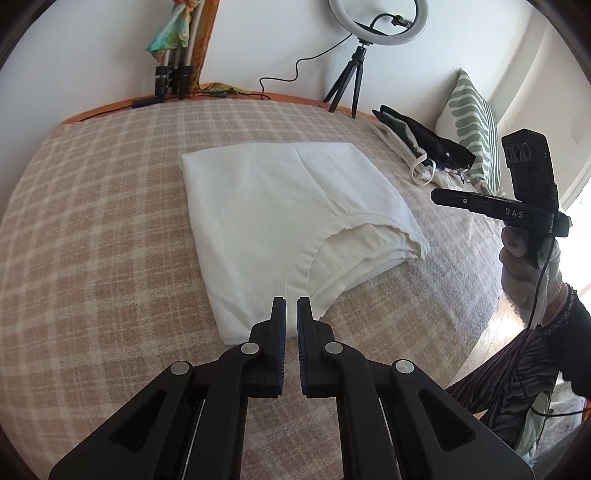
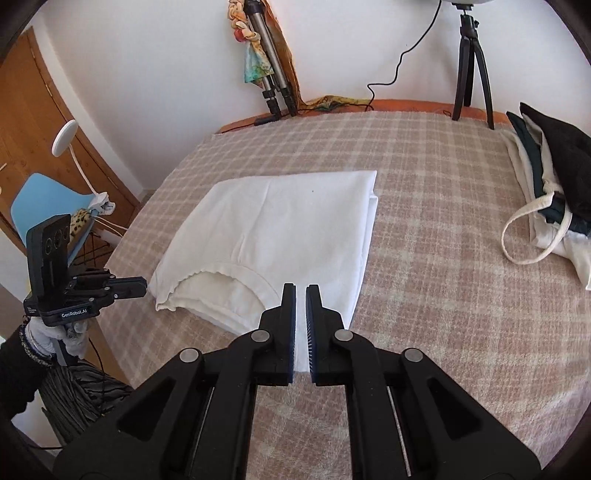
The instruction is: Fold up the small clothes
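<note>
- At the bottom of each wrist view, the left tool [image 1: 291, 301] and right tool [image 2: 300, 288] were seen clenched nearly shut, with nothing gripped or touched.
- Mid-frame, the folded white garment [image 1: 280, 206] was laid flat on the checked bed cover [image 1: 92, 221]. It was judged light, soft and limp, best pinched at a hemmed corner.
- At the frame's right, a clothes pile [image 2: 554, 177] was seen.

One folded white garment [image 1: 288, 221] lies on one checked blanket [image 1: 110, 221]. Two black grippers, left gripper [image 1: 291, 306] and right gripper [image 2: 300, 295]. One pile of clothes [image 2: 554, 184], one striped cushion [image 1: 472, 122], one ring light [image 1: 376, 22], one blue chair [image 2: 40, 199].
</note>
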Available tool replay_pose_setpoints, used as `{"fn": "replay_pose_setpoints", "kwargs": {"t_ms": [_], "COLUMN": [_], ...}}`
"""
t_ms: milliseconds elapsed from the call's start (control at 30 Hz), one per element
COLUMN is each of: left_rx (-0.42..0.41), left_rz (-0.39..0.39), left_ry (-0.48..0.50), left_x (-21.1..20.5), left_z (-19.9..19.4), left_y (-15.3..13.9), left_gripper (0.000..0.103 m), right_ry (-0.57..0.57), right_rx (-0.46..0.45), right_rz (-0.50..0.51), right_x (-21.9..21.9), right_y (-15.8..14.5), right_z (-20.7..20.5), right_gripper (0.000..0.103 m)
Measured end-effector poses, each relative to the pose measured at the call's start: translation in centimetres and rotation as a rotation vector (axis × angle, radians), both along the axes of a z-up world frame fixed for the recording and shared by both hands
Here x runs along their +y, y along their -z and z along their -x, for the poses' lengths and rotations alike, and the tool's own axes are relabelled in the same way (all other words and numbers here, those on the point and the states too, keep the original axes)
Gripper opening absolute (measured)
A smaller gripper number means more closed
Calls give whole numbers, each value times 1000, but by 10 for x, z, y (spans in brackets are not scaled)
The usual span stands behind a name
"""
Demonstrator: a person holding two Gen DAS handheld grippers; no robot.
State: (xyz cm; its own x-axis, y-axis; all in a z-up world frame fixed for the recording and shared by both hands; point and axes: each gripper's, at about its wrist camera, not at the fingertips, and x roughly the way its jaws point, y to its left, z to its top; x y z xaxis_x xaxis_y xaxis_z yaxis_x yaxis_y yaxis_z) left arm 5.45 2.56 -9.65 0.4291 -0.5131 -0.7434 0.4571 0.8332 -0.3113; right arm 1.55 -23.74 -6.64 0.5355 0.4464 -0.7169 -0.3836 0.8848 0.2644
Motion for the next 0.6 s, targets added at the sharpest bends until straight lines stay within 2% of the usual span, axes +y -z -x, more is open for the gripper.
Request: {"fn": "replay_pose_setpoints", "kwargs": {"t_ms": [133,200,300,400,500,600], "left_rx": [-16,1,8,-50,-11,-23], "left_rz": [21,20,12,4,33,16], "left_ry": [-55,-85,-104,-137,-145,-128], "left_x": [-7,-11,-21,-25,-34,-50], "left_z": [-20,-34,-59,-92,-131,-152], "left_y": [-3,1,-2,-15,-9,3], "left_gripper": [5,5,5,5,11,11], "right_ry": [18,-16,-73,-106,-122,-136], "right_rx": [-19,1,2,17,40,52], "right_rz": [-13,-26,25,45,78,109], "right_x": [11,23,50,72,90,102], "right_y": [-9,-9,-6,4,18,31], "right_z": [-43,-66,-91,-110,-124,-133], "right_gripper": [6,6,6,6,6,6]}}
